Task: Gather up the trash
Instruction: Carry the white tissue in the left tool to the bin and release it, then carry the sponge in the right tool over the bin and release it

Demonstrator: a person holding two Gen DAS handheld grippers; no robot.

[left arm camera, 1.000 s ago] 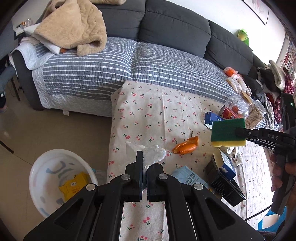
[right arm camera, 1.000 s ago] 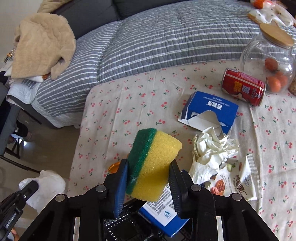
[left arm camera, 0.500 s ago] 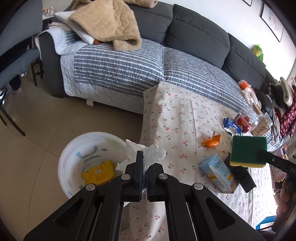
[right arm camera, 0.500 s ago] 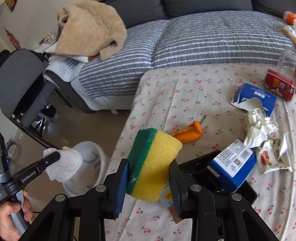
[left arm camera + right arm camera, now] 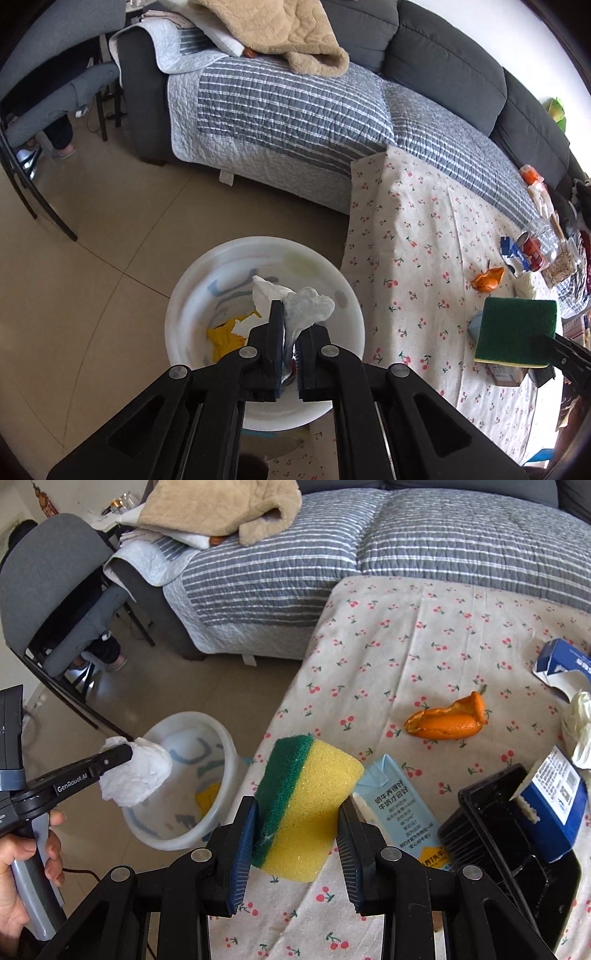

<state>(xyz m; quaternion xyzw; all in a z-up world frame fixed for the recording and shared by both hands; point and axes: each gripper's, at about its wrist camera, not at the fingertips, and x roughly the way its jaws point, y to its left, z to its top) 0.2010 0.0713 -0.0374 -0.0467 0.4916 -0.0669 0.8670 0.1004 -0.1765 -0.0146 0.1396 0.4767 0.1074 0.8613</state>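
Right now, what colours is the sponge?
Yellow foam with a dark green scouring layer; the right wrist view shows it best.

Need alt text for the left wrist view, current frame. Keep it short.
The left gripper holds a crumpled white tissue directly above a white plastic bin on the floor, which already contains yellow and white scraps. At right, a cherry-print tablecloth carries orange peel and other litter, and a green-topped sponge is held in the right gripper.

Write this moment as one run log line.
left gripper: shut on crumpled white tissue, over white plastic basin | right gripper: shut on yellow-green sponge
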